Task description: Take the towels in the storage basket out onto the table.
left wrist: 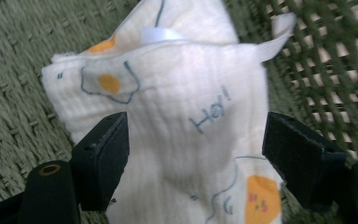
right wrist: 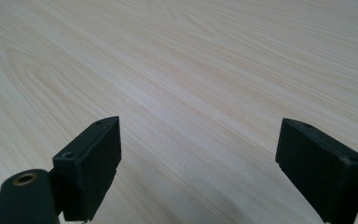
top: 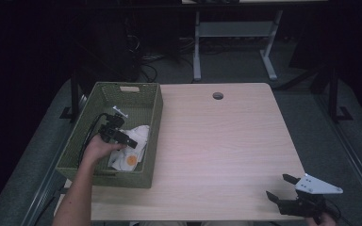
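A white cloth point(top: 134, 148) printed with orange spots, blue outlines and the word "Hey!" lies crumpled inside a green woven basket point(top: 153, 123) at the table's left. My left gripper point(top: 127, 140) reaches into the basket over the cloth. In the left gripper view its jaws stand wide apart, open on either side of the cloth point(left wrist: 186, 126), not closed on it. My right gripper point(top: 279, 187) rests near the table's front right corner, open, with bare wood between its fingertips point(right wrist: 98, 163).
The light wooden table point(top: 217, 150) has a round cable hole point(top: 218, 96) near its far edge. A white desk frame point(top: 235, 42) stands on the floor beyond. Cables lie on the floor behind the basket.
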`<act>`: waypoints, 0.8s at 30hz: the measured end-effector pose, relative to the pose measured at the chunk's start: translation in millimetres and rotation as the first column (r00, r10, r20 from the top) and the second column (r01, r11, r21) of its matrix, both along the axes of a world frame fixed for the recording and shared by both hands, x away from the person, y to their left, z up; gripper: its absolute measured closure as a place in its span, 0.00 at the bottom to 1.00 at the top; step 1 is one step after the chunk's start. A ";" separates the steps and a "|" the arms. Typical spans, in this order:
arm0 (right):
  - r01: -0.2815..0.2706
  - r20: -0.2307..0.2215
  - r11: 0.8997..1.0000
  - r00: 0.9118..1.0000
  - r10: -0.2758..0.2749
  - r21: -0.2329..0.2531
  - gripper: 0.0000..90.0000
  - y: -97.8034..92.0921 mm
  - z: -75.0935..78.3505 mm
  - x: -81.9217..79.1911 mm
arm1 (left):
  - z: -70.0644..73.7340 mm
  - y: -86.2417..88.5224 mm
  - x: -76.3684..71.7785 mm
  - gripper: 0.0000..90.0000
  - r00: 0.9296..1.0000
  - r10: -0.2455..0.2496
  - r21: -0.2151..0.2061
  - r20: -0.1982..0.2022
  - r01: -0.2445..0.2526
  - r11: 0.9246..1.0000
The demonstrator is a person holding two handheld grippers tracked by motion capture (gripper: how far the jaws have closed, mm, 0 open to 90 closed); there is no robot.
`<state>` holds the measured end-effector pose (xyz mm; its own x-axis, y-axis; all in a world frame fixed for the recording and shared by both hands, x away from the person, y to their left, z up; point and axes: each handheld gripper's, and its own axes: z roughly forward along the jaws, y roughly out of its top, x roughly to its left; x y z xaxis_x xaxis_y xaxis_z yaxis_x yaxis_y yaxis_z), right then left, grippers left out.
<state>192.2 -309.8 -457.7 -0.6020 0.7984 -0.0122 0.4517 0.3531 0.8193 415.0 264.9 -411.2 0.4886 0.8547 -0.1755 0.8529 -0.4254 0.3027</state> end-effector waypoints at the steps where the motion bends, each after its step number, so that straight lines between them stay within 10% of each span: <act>1: 0.000 0.001 1.000 1.000 0.000 0.001 0.15 0.1 -0.2 0.0 | -1.7 -0.2 0.3 0.26 1.000 0.005 0.007 -0.003 -0.005 1.000; 24: -0.007 0.016 1.000 1.000 0.007 -0.001 0.15 4.3 -0.2 -0.5 | -18.2 -16.1 -1.5 0.32 0.999 -0.039 0.168 -0.030 0.044 0.985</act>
